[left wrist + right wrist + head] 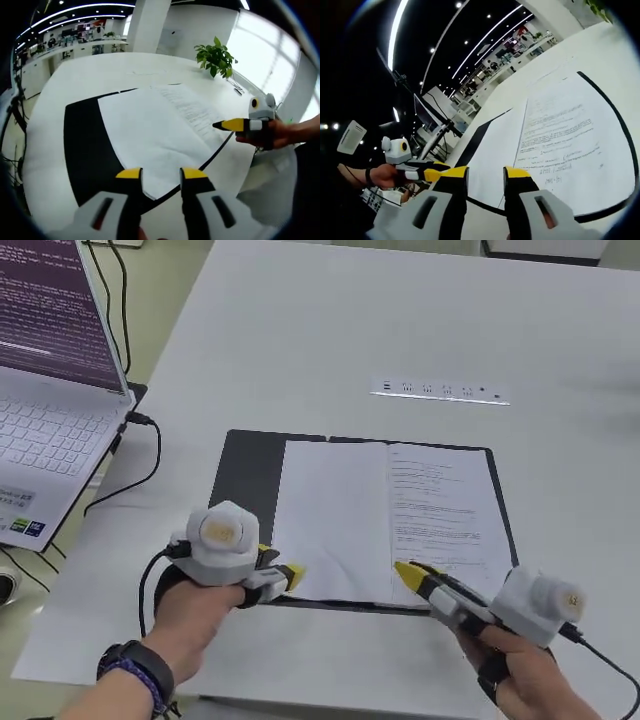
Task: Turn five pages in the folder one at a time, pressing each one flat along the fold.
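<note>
The left hand-held gripper, at the lower left of the head view, has its yellow-tipped jaws a little apart and grips nothing. Its tips are at the bottom edge of the blank page. The black folder lies open on the white bench at frame centre, with the blank page left of the fold and the printed page right of it. At lower right, the right hand-held gripper has its jaws slightly parted and empty, over the printed page's lower part near the fold.

Black folder, white pages, right one dark-printed; left tongs and right tongs yellow-tipped.
</note>
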Available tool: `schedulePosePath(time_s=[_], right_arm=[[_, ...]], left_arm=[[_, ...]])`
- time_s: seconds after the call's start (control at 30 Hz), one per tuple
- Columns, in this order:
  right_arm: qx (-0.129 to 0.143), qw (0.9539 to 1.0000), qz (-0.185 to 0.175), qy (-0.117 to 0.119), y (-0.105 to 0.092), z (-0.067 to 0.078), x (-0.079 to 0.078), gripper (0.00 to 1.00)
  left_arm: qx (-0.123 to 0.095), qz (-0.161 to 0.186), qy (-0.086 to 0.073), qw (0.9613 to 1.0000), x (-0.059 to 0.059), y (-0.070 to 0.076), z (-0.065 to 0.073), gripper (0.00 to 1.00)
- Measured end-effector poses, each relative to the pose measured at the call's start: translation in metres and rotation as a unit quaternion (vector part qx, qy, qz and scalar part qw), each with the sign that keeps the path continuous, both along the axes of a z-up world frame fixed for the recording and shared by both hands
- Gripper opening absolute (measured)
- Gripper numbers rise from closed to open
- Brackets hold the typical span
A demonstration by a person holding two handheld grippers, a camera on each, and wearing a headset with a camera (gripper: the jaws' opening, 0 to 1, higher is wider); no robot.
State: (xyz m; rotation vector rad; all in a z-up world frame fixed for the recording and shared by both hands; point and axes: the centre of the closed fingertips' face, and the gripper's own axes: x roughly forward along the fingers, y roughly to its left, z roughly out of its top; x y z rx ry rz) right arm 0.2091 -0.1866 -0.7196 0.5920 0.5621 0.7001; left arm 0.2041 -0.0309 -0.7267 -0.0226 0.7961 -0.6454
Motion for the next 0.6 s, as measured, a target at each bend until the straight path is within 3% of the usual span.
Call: schedulePosePath(time_s=[0.2, 0.23, 0.33, 0.47, 0.6], right_arm=[[-0.036, 0.9989, 0.006, -0.030, -0.010, 0.013, 0.008, 0.29], [-0.055, 0.9976, -0.001, -0.041, -0.016, 0.014, 0.012, 0.29], [-0.057, 0.9974, -0.006, -0.044, -0.021, 0.018, 0.014, 0.30], [-0.094, 0.9935, -0.001, -0.064, -0.031, 0.026, 0.014, 0.34], [-0.114, 0.9906, -0.006, -0.075, -0.044, 0.032, 0.012, 0.38]], left_arm=[[0.009, -0.012, -0.024, 0.9996, 0.004, 0.003, 0.018, 0.32], [0.013, -0.016, -0.028, 0.9994, 0.004, 0.003, 0.022, 0.32], [0.015, -0.022, -0.035, 0.9990, 0.003, 0.004, 0.028, 0.35], [0.013, -0.021, -0.049, 0.9985, 0.002, 0.006, 0.039, 0.37], [0.015, -0.021, -0.060, 0.9979, 0.000, 0.009, 0.048, 0.40]])
